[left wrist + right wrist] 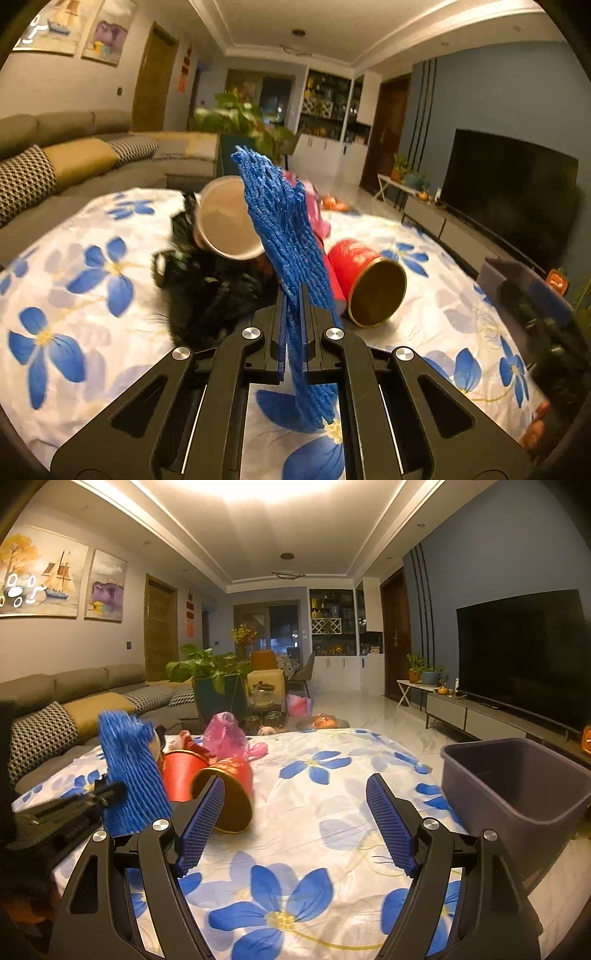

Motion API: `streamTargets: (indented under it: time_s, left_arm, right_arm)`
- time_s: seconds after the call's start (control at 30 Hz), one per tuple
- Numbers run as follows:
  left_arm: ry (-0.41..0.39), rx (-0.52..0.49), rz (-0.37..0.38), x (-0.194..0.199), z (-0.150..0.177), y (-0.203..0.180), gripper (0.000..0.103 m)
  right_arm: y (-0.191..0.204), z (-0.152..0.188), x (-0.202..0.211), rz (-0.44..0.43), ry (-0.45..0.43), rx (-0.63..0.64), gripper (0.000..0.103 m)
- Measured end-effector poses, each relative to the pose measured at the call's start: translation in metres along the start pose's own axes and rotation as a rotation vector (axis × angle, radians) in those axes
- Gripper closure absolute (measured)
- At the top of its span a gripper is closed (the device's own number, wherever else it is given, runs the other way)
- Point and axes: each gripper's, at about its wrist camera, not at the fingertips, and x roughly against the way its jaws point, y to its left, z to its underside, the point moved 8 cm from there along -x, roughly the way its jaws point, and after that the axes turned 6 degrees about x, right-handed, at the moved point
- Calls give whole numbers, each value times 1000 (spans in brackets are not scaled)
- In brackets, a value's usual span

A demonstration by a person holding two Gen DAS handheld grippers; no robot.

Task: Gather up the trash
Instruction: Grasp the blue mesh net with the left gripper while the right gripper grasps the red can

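Note:
My left gripper (294,295) is shut on a blue foam net sleeve (284,229) and holds it upright above the table; it also shows in the right wrist view (129,775). Behind it lie a paper cup (227,218), a black plastic bag (218,288), a pink bag (225,734) and a red can on its side (364,280), also seen in the right wrist view (225,794). My right gripper (295,797) is open and empty above the floral tablecloth (314,849), to the right of the can.
A purple bin (517,790) stands at the table's right edge. A second red cup (181,775) lies by the can. A sofa (74,701) runs along the left, a TV (517,657) and its stand on the right, a potted plant (207,672) behind the table.

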Motion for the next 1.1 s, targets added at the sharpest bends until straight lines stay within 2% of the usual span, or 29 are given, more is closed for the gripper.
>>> streamTargets:
  time_s: [0.17, 0.37, 0.53, 0.6, 0.83, 1.0, 1.1]
  left_arm:
    - [-84, 37, -45, 25, -23, 25, 98]
    - [-140, 58, -96, 40, -41, 51, 98]
    - [-148, 67, -106, 40, -43, 64, 98]
    - [-151, 66, -109, 38, -44, 66, 98]
    - [-143, 81, -91, 29, -45, 74, 98]
    - [-134, 86, -79, 25, -43, 75, 98]
    - [-129, 87, -77, 24, -42, 75, 98]
  right_arm:
    - [22, 0, -10, -50, 18, 11, 26]
    - [56, 3, -34, -116, 65, 20, 38]
    - [76, 3, -57, -144, 107, 27, 52]
    - [81, 5, -66, -155, 136, 20, 61]
    - [88, 4, -90, -170, 208, -19, 73]
    - [87, 5, -100, -180, 242, -45, 92]
    - [87, 4, -99, -176, 237, -42, 97]
